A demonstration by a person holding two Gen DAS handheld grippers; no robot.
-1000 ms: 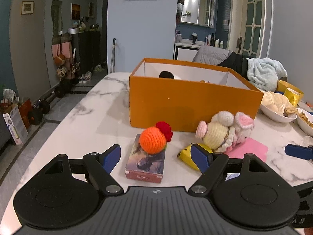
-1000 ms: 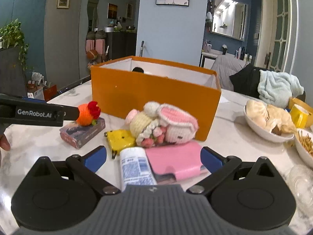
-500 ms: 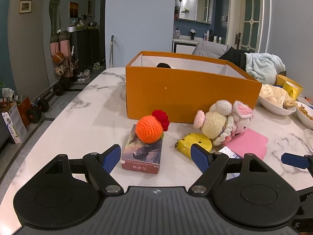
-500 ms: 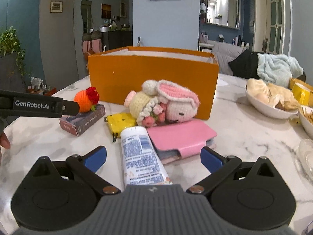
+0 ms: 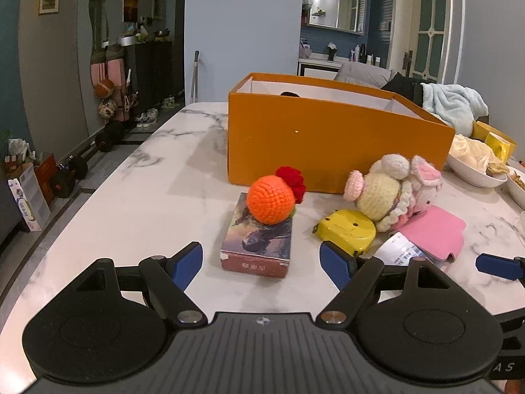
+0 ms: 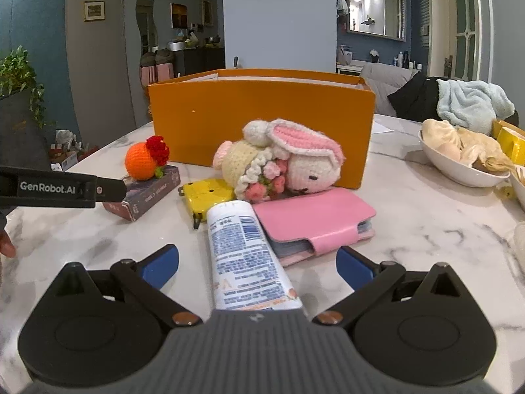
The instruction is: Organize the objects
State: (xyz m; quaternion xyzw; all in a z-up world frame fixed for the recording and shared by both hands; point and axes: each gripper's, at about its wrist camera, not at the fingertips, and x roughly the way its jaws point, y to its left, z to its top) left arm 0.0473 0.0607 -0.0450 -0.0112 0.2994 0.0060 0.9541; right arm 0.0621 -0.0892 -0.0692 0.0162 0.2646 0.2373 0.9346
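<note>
Landmark: the orange box [image 5: 338, 144], open-topped, standing on the marble worktop [image 5: 137, 203]. All loose items are lying in front of its near wall, none of them yet inside as far as can be seen; only a dark shape is showing over the rim.

Left gripper [image 5: 261, 259] is hovering low over the worktop, fingers standing wide apart with nothing between them. It is lining up on the card box [image 5: 257, 241], which is lying flat in front of the box's left corner with the orange crochet ball [image 5: 270, 198] resting on top. Judgement: the ball may roll off if the card box is lifted.

Right gripper [image 6: 257, 262] is also holding its fingers apart, straddling the white tube [image 6: 244, 249], which is pointing toward the box. The pads are not touching it. This is probably a pre-grasp.

The pink wallet [image 6: 315, 220] is lying just right of the tube. The crochet bunny [image 6: 279, 161] is leaning against the box's front wall, and the yellow tape measure [image 6: 205, 193] is touching the bunny's left side.
</note>
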